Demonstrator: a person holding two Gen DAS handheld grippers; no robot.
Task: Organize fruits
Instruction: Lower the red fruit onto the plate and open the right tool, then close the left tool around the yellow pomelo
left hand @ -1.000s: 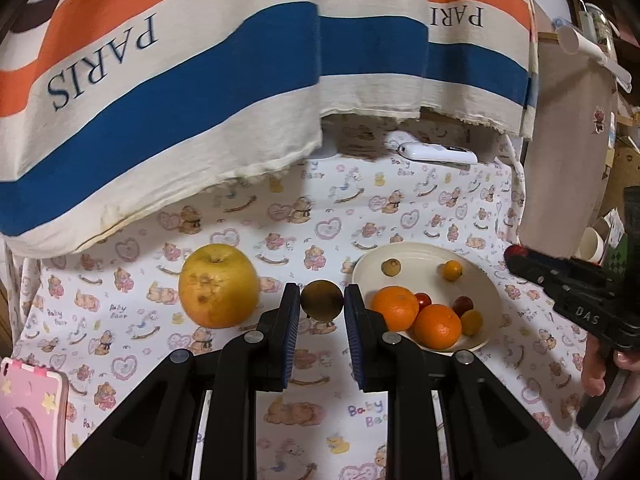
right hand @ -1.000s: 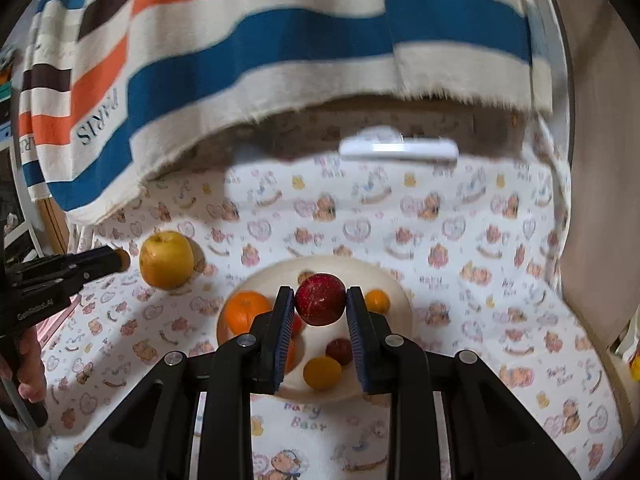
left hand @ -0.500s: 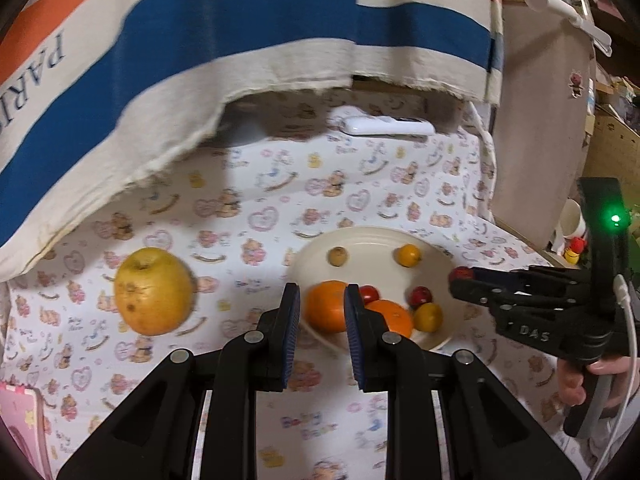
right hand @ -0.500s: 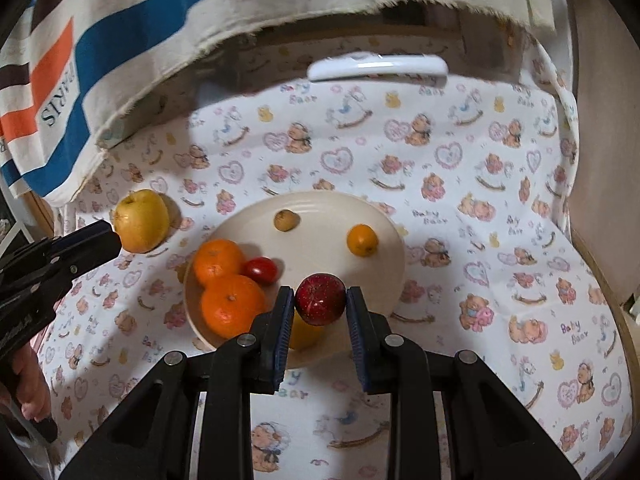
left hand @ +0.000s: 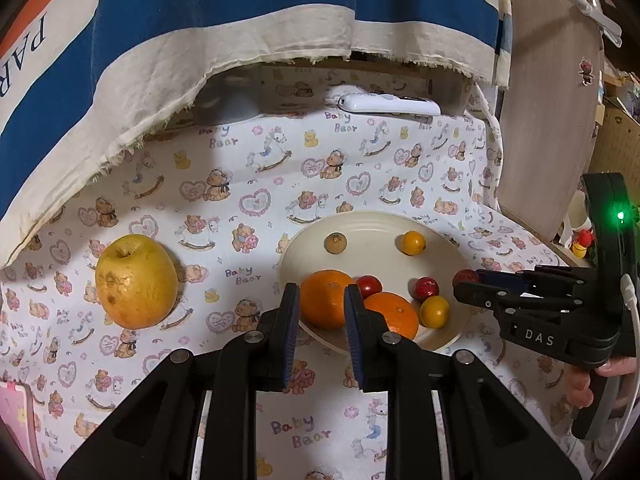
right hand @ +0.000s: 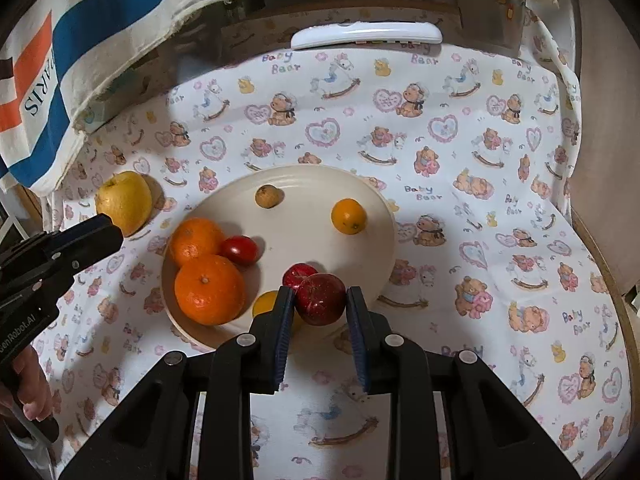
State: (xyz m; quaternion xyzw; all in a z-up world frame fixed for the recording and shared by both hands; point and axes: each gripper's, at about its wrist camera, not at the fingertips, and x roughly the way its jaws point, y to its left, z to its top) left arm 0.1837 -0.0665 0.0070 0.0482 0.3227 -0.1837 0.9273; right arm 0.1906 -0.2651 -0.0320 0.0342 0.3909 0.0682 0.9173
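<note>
Small yellow fruit [right hand: 266,304] half hidden behind right gripper's finger [right hand: 282,320] and the gripped red fruit [right hand: 320,298]. Second red fruit [right hand: 298,273] partly covered by it. Near rim of plate [left hand: 320,338] masked by left gripper's fingers [left hand: 290,320]. Pink object [left hand: 16,420] cut by frame edge; kind not determinable. Striped cloth's [left hand: 224,4] lettering truncated.

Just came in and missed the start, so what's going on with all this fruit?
A person is gathering fruit onto a cream plate with a handheld gripper in each hand. The right gripper holds a dark red fruit in its jaws, over the plate's near edge. The left gripper is shut and empty, beside the plate. Two oranges, other small fruits and a brown one already lie on the plate. A big yellow apple sits on the printed cloth, off the plate.
</note>
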